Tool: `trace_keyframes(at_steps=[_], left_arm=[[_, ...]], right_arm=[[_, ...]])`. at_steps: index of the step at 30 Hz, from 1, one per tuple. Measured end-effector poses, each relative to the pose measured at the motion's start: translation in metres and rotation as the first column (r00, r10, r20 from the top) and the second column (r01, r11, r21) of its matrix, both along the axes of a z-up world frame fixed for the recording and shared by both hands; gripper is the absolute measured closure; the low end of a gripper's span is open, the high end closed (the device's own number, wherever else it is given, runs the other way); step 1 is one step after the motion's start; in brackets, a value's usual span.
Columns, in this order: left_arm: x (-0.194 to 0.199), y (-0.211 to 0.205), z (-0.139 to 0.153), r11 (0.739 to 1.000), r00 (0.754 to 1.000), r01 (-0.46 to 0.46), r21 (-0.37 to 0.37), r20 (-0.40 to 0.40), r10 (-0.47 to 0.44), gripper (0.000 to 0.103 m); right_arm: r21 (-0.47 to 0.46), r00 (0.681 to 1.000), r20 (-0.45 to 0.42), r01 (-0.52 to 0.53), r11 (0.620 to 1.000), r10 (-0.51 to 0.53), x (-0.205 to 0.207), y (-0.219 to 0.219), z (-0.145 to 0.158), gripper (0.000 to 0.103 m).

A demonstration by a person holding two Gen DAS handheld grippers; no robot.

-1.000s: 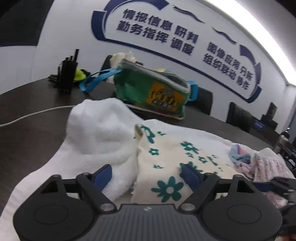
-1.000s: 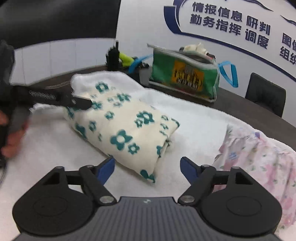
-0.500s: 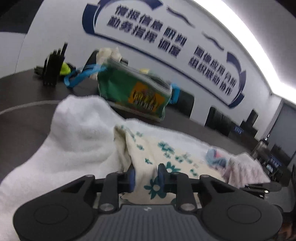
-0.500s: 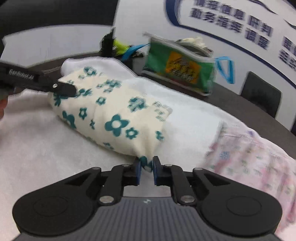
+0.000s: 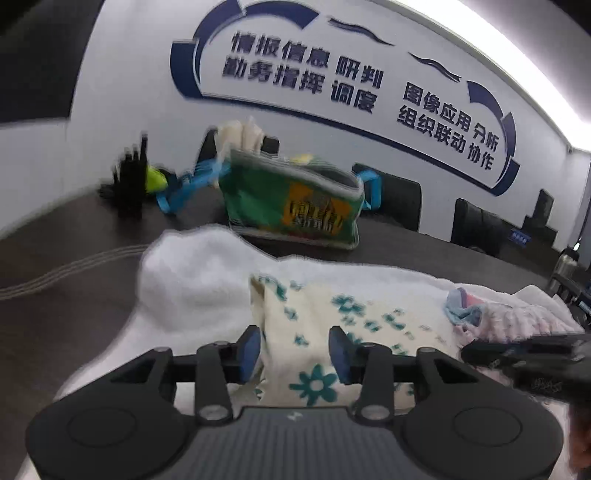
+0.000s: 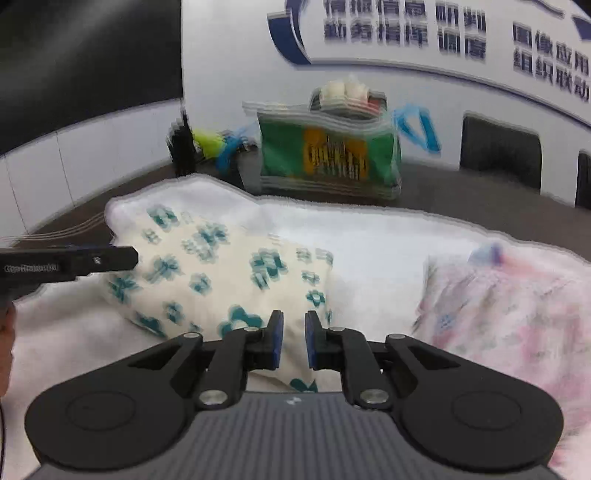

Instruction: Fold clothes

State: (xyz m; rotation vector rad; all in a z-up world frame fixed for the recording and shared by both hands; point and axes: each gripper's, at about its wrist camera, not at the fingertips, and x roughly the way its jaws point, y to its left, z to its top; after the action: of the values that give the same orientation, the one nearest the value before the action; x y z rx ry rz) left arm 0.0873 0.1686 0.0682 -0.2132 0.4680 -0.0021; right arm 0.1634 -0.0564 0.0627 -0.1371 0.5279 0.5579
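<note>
Right wrist view: floral garment [image 6: 221, 280] folded into a compact bundle on white towel [image 6: 369, 240], near corner between narrow right gripper [image 6: 294, 339] fingers, jaws just reopening, contact unclear. Left gripper [image 5: 294, 352] fingers half-wide, reopening, straddling its edge. Pink garment [image 6: 517, 306] alongside, apparently unfolded. Green bag [image 6: 328, 155] behind on tabletop [image 6: 480, 195].

Illumination is even and fairly bright, sourced from an overexposed ceiling light strip [image 5: 517, 62] that glares across the upper right of the left wrist view. Both views show strong fisheye curvature at the edges. Motion blur smears the wall lettering [image 6: 406, 29] and green bag [image 6: 328, 155], worst in the right wrist view.
</note>
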Motion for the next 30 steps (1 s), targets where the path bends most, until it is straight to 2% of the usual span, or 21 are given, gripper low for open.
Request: trace_keyframes(at_steps=[1,2,3,5,6,7,8,9,11,13,16,18,20,24,27,28,30], left_arm=[[-0.011,-0.006,0.007,1.000,1.000,0.003,-0.003,-0.016,-0.003,0.043],[-0.023,-0.013,0.012,1.000,0.999,0.005,-0.013,-0.034,-0.005,0.036],[-0.035,-0.022,0.011,1.000,0.999,0.017,-0.020,-0.043,-0.018,0.034],[-0.060,-0.040,0.004,0.998,0.997,0.049,-0.031,-0.056,-0.051,0.028],[-0.073,-0.050,0.001,0.997,0.996,0.065,-0.037,-0.062,-0.067,0.027],[-0.081,-0.060,-0.006,0.997,0.994,0.073,-0.037,-0.074,-0.076,0.027],[-0.089,-0.069,-0.013,0.996,0.993,0.078,-0.034,-0.089,-0.081,0.027],[-0.096,-0.079,-0.021,0.996,0.991,0.083,-0.031,-0.104,-0.085,0.027],[-0.102,-0.099,-0.036,0.997,0.987,0.081,0.006,-0.137,-0.079,0.026],[-0.105,-0.116,-0.050,0.996,0.982,0.080,0.029,-0.171,-0.074,0.026],[-0.106,-0.130,-0.059,0.997,0.980,0.061,0.039,-0.192,-0.053,0.024],[-0.105,-0.136,-0.056,0.997,0.982,0.046,0.064,-0.187,-0.034,0.023],[-0.105,-0.142,-0.052,0.996,0.984,0.035,0.080,-0.179,-0.020,0.017],[-0.099,-0.153,-0.059,0.992,0.983,0.024,0.125,-0.185,-0.001,0.015],[-0.099,-0.149,-0.064,0.994,0.981,0.029,0.108,-0.192,-0.008,0.011],[-0.100,-0.147,-0.065,0.995,0.982,0.027,0.092,-0.189,-0.010,0.006],[-0.101,-0.145,-0.066,0.996,0.983,0.035,0.080,-0.185,-0.019,0.004]], right_arm=[[0.015,0.999,0.038,-0.003,1.000,0.002,-0.013,-0.009,0.012,0.070],[0.032,0.997,0.071,-0.005,0.999,0.002,-0.026,-0.018,0.023,0.060],[0.054,0.996,0.086,-0.007,0.999,0.002,-0.040,-0.029,0.031,0.048],[0.075,0.997,0.073,-0.025,0.997,0.019,-0.065,-0.047,0.034,0.045],[0.081,0.998,0.063,-0.031,0.996,0.026,-0.078,-0.056,0.033,0.038],[0.083,0.998,0.053,-0.026,0.996,0.021,-0.090,-0.065,0.028,0.026],[0.076,0.999,0.041,-0.014,0.997,0.011,-0.101,-0.072,0.020,0.020],[0.070,1.000,0.029,-0.003,0.998,0.001,-0.112,-0.079,0.013,0.015],[0.058,1.000,-0.006,0.029,0.998,-0.029,-0.129,-0.093,-0.002,0.014],[0.049,0.996,-0.042,0.076,0.996,-0.074,-0.138,-0.105,-0.016,0.001],[0.024,0.988,-0.062,0.146,0.989,-0.145,-0.141,-0.116,-0.033,0.000],[0.008,0.980,-0.075,0.184,0.983,-0.183,-0.142,-0.122,-0.042,0.000],[0.017,0.975,-0.095,0.202,0.979,-0.200,-0.140,-0.124,-0.047,0.000],[-0.022,0.958,-0.148,0.246,0.969,-0.246,-0.134,-0.121,-0.056,0.000],[-0.064,0.953,-0.137,0.263,0.963,-0.269,-0.133,-0.116,-0.062,0.000],[-0.072,0.954,-0.131,0.263,0.962,-0.270,-0.133,-0.115,-0.063,0.000],[-0.076,0.956,-0.129,0.257,0.964,-0.265,-0.133,-0.113,-0.064,0.000]])
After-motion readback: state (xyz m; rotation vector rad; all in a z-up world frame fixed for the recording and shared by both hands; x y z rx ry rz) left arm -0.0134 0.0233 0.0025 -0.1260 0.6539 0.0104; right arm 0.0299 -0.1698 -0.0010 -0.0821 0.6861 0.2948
